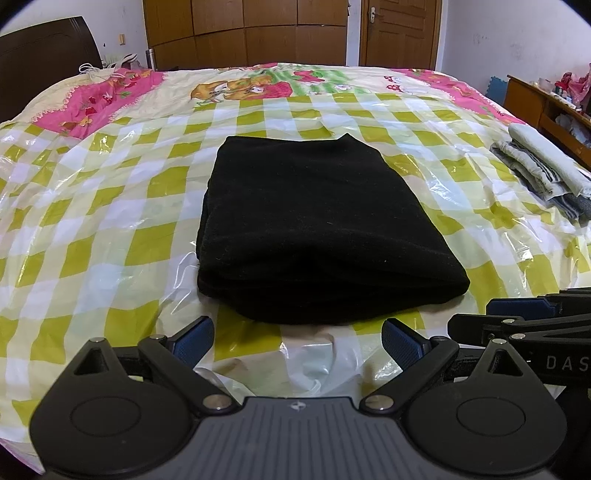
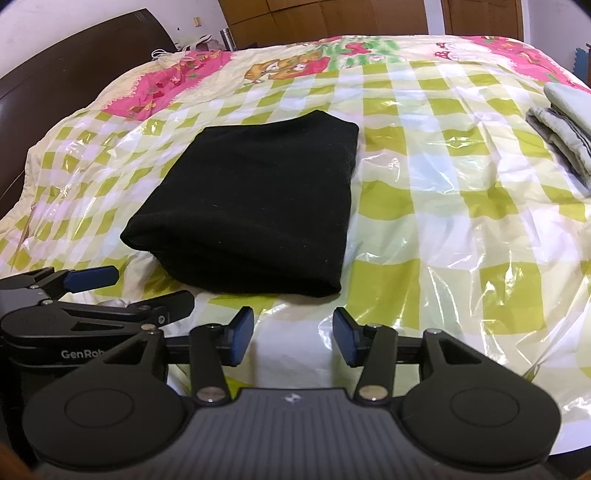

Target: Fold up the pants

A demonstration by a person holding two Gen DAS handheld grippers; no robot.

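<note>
The black pants (image 1: pixel 314 225) lie folded into a thick rectangle on the bed's green-and-white checked plastic cover (image 1: pixel 110 206). They also show in the right wrist view (image 2: pixel 251 206). My left gripper (image 1: pixel 297 341) is open and empty, just short of the pants' near edge. My right gripper (image 2: pixel 291 338) is open and empty, just in front of the pants' near right corner. The right gripper shows at the right edge of the left wrist view (image 1: pixel 524 317). The left gripper shows at the left of the right wrist view (image 2: pixel 110 291).
A stack of folded grey and pale clothes (image 1: pixel 546 170) lies at the bed's right side, also in the right wrist view (image 2: pixel 565 125). A dark headboard (image 1: pixel 44 62) is at the left. A wooden wardrobe (image 1: pixel 243 33) and a door stand beyond the bed. A wooden shelf unit (image 1: pixel 554 107) is at the right.
</note>
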